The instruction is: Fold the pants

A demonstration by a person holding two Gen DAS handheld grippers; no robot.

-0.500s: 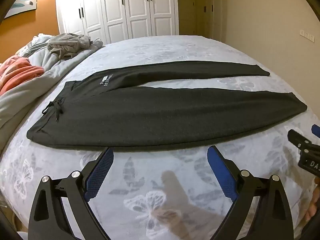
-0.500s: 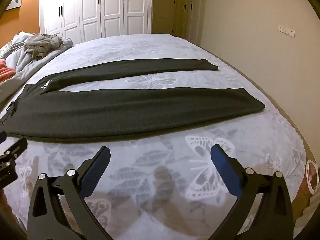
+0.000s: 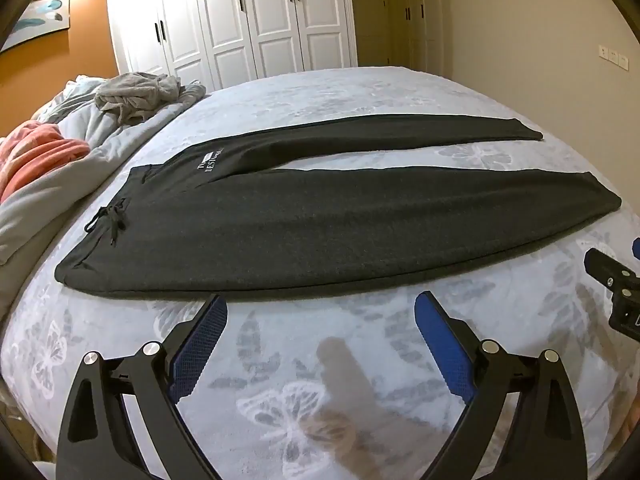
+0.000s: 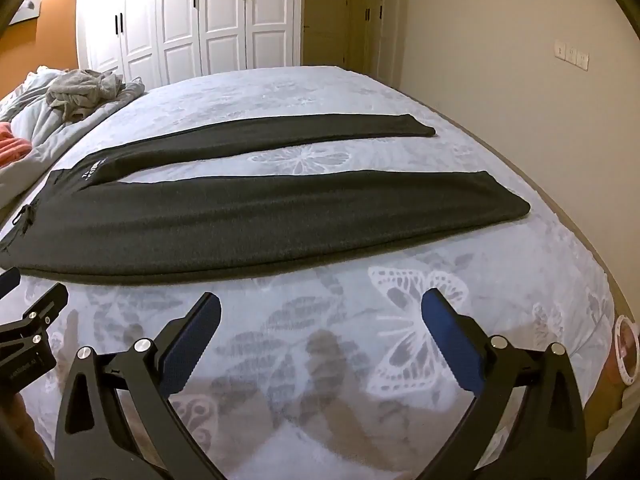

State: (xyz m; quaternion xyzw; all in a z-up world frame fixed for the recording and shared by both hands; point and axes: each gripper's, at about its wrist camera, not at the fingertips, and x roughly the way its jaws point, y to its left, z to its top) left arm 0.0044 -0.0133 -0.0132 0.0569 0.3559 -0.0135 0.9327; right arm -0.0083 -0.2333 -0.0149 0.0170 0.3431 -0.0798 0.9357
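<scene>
Dark grey pants [image 3: 320, 224] lie flat on the bed, waistband with drawstring at the left, both legs spread apart toward the right. They also show in the right wrist view [image 4: 248, 220]. My left gripper [image 3: 320, 312] is open and empty, hovering just in front of the near leg's lower edge, toward the waist end. My right gripper [image 4: 320, 312] is open and empty, in front of the same edge, toward the cuff end. Each gripper shows at the edge of the other's view.
The bed [image 3: 280, 380] has a grey butterfly-print cover. A rumpled grey blanket with a grey garment [image 3: 136, 94] and a pink-orange cloth [image 3: 36, 152] lie at the far left. White wardrobes [image 3: 240, 20] stand behind. A wall runs along the right.
Both grippers have shifted very slightly; the pants have not moved.
</scene>
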